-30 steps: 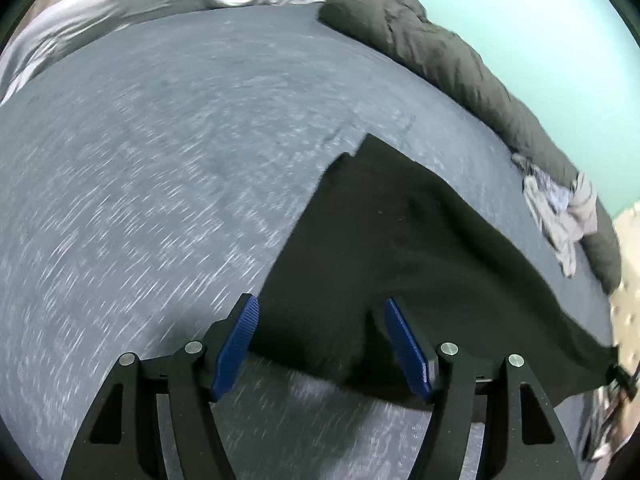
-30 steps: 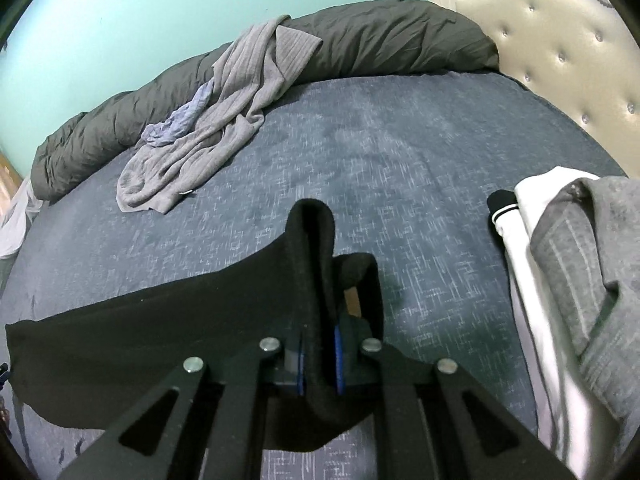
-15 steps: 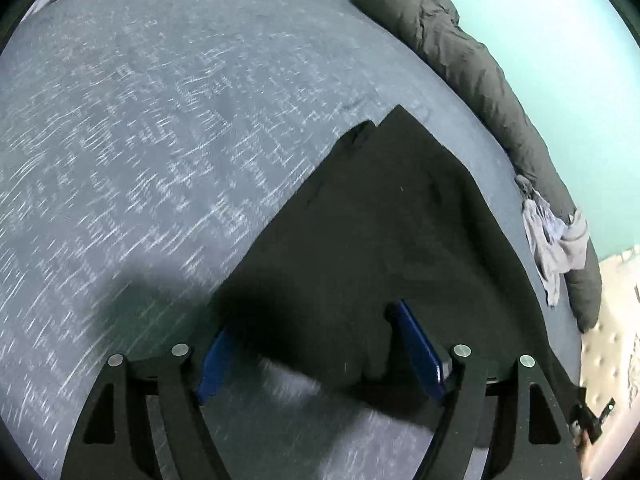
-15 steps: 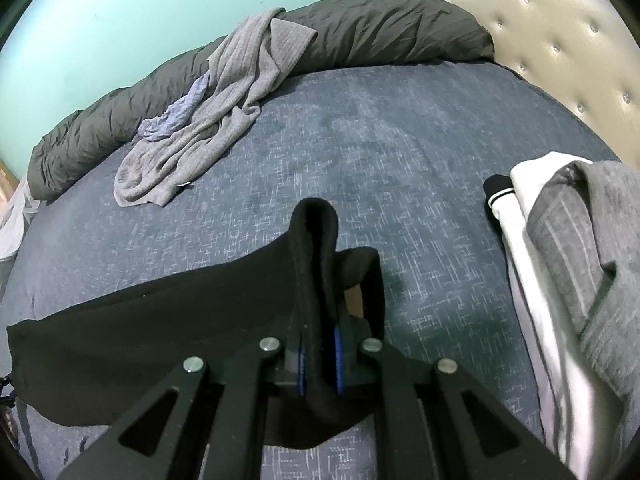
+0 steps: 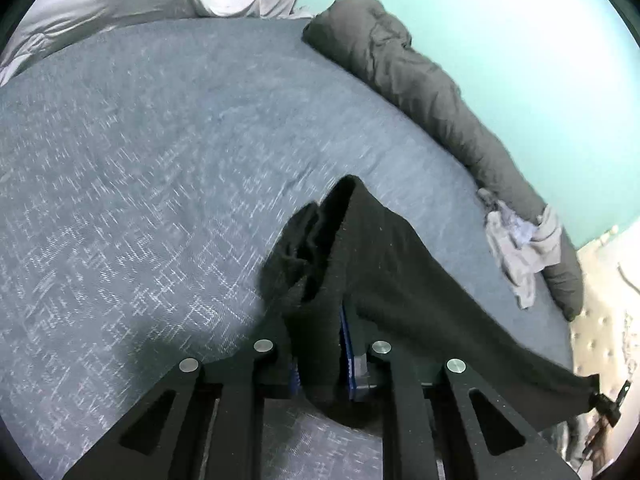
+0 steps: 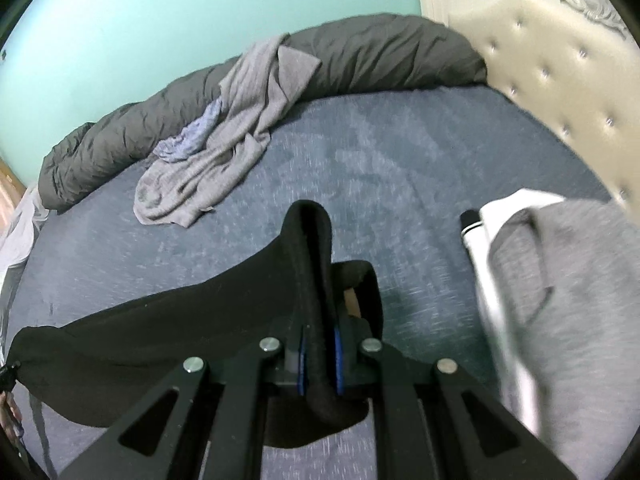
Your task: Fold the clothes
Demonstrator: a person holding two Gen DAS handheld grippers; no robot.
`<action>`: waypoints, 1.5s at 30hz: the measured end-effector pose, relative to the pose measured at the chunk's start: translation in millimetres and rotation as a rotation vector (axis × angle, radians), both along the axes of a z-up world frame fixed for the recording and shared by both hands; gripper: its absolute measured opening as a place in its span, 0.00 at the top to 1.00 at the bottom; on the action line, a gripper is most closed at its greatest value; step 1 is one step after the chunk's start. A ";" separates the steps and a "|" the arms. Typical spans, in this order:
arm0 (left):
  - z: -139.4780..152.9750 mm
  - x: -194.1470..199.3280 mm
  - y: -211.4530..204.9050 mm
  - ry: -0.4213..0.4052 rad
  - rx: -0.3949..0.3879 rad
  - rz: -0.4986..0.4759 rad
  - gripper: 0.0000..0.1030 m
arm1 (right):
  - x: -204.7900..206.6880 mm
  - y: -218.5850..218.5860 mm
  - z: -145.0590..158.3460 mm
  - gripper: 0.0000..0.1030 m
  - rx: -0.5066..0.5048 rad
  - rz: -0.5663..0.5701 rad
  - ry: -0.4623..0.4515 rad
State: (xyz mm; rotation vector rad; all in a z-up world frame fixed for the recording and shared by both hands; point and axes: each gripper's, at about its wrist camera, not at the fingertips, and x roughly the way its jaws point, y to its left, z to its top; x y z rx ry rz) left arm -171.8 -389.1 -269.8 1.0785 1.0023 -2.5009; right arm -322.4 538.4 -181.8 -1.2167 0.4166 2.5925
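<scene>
A black garment [image 5: 404,276] stretches between my two grippers, lifted above the blue-grey bed [image 5: 160,168]. My left gripper [image 5: 320,356] is shut on one bunched end of it, the cloth pinched between the blue pads. My right gripper [image 6: 319,356] is shut on the other end [image 6: 312,264], with a fold standing up between the pads. The rest of the garment [image 6: 152,332] sags to the left in the right wrist view.
A dark grey rolled duvet [image 6: 360,60] runs along the teal wall. A loose grey garment [image 6: 228,148] lies against it. A folded grey and white pile [image 6: 560,300] lies on the right. A cream tufted headboard [image 6: 560,60] stands behind it.
My left gripper closed from open onto the garment's end and lifted it off the bed. My right gripper kept its hold and barely moved.
</scene>
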 end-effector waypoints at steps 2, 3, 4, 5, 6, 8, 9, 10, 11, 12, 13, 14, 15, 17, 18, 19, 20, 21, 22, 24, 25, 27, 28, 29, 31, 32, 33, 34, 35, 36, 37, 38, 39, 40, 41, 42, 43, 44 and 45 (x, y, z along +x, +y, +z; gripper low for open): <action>-3.2 13.9 -2.5 -0.001 0.018 -0.007 0.84 | 15.7 -3.5 14.9 0.91 0.007 -0.007 0.004; -6.0 22.1 -3.4 -0.004 0.028 -0.010 0.84 | 26.9 -5.9 20.2 0.91 0.011 -0.009 0.002; -8.8 30.2 -4.3 -0.007 0.038 -0.014 0.84 | 37.7 -8.4 22.0 0.91 0.013 -0.009 -0.007; -13.1 38.4 -4.4 -0.015 0.045 -0.017 0.84 | 50.6 -10.6 18.7 0.91 0.011 -0.008 -0.022; -18.5 46.6 -4.0 -0.025 0.051 -0.020 0.84 | 64.3 -12.6 14.2 0.91 0.009 -0.007 -0.039; -33.2 64.5 -4.1 -0.056 0.060 -0.025 0.84 | 90.8 -18.7 -0.1 0.91 0.014 0.005 -0.083; -38.9 71.9 -3.4 -0.071 0.065 -0.024 0.84 | 103.7 -23.3 -11.4 0.91 0.026 0.020 -0.115; -44.7 77.7 -2.9 -0.087 0.064 -0.021 0.84 | 114.3 -24.7 -23.9 0.91 0.028 0.028 -0.144; -49.4 80.6 -2.6 -0.102 0.063 -0.020 0.84 | 121.8 -26.1 -36.5 0.91 0.024 0.027 -0.165; -53.4 82.3 -2.5 -0.116 0.066 -0.019 0.83 | 128.4 -27.7 -48.9 0.91 0.020 0.025 -0.183; -57.4 84.1 -2.3 -0.130 0.068 -0.019 0.83 | 135.1 -29.3 -61.3 0.91 0.015 0.023 -0.201; -58.0 84.8 -1.7 -0.143 0.061 -0.022 0.79 | 139.2 -31.0 -69.3 0.90 0.016 0.016 -0.202; -56.1 84.7 -0.8 -0.154 0.046 -0.025 0.74 | 142.5 -32.7 -76.2 0.90 0.018 0.008 -0.199; -45.2 85.9 -1.7 -0.161 0.020 -0.018 0.71 | 143.8 -33.5 -79.0 0.82 0.043 -0.017 -0.194; -38.1 87.1 -3.1 -0.164 -0.001 -0.009 0.66 | 143.7 -33.3 -76.9 0.77 0.063 -0.034 -0.188; -29.3 89.1 -5.1 -0.166 -0.034 0.007 0.65 | 143.8 -33.5 -70.4 0.74 0.094 -0.047 -0.174; -20.2 90.9 -6.3 -0.160 -0.062 0.018 0.65 | 143.5 -33.5 -61.8 0.74 0.122 -0.045 -0.152; -11.5 92.2 -7.1 -0.149 -0.083 0.025 0.63 | 143.1 -33.5 -53.1 0.74 0.148 -0.039 -0.130; -2.8 93.5 -7.8 -0.138 -0.104 0.031 0.62 | 142.3 -35.2 -41.4 0.74 0.171 -0.034 -0.095; 9.1 90.4 -1.6 -0.118 -0.131 0.011 0.60 | 138.4 -41.5 -22.5 0.73 0.180 0.001 -0.028; 11.7 85.4 5.3 -0.116 -0.141 -0.012 0.60 | 134.8 -46.1 -17.7 0.71 0.157 0.039 -0.003; 14.4 72.8 23.6 -0.114 -0.157 -0.070 0.60 | 120.3 -69.3 -18.7 0.65 0.120 0.144 0.010; 14.6 64.9 34.2 -0.113 -0.163 -0.100 0.60 | 110.8 -85.4 -23.8 0.59 0.098 0.205 0.003; 14.0 57.1 45.2 -0.115 -0.169 -0.136 0.60 | 101.2 -103.2 -30.9 0.58 0.079 0.265 -0.006; 10.4 42.5 67.4 -0.123 -0.179 -0.214 0.59 | 82.8 -139.1 -45.5 0.57 0.044 0.376 -0.025; 6.3 36.6 77.2 -0.127 -0.176 -0.242 0.59 | 73.8 -159.3 -54.4 0.55 0.023 0.436 -0.040; 2.0 31.3 86.2 -0.130 -0.170 -0.266 0.59 | 64.8 -179.3 -64.2 0.54 0.017 0.488 -0.062; -2.5 26.8 93.7 -0.135 -0.164 -0.286 0.59 | 55.9 -199.2 -74.1 0.53 0.016 0.537 -0.087; -7.3 23.0 100.0 -0.141 -0.157 -0.302 0.59 | 48.1 -217.3 -83.4 0.53 0.019 0.577 -0.106; -12.1 19.1 106.4 -0.148 -0.150 -0.318 0.59 | 40.7 -235.1 -92.4 0.53 0.023 0.614 -0.124; -16.9 15.3 112.7 -0.154 -0.143 -0.334 0.59 | 36.9 -248.0 -100.3 0.53 0.025 0.635 -0.135; -20.1 13.0 118.4 -0.160 -0.140 -0.346 0.58 | 32.3 -257.9 -107.6 0.53 0.025 0.648 -0.144; -22.1 11.9 123.6 -0.164 -0.142 -0.355 0.57 | 27.9 -266.8 -114.7 0.53 0.028 0.653 -0.152; -24.1 10.8 128.9 -0.168 -0.144 -0.364 0.57 | 21.6 -273.6 -121.1 0.53 0.028 0.659 -0.161; -25.9 9.8 131.8 -0.170 -0.143 -0.370 0.56 | 15.4 -279.9 -127.4 0.53 0.023 0.668 -0.171; -27.4 8.9 132.9 -0.171 -0.141 -0.373 0.56 | 9.4 -286.3 -133.8 0.53 0.018 0.678 -0.181; -29.0 7.9 134.0 -0.172 -0.138 -0.376 0.56 | 6.9 -291.6 -138.6 0.53 0.029 0.690 -0.193; -30.3 7.5 134.5 -0.174 -0.137 -0.379 0.56 | 5.3 -296.6 -142.9 0.53 0.046 0.704 -0.207; -31.5 7.4 134.8 -0.174 -0.138 -0.382 0.55 | 3.7 -301.7 -147.2 0.53 0.062 0.717 -0.220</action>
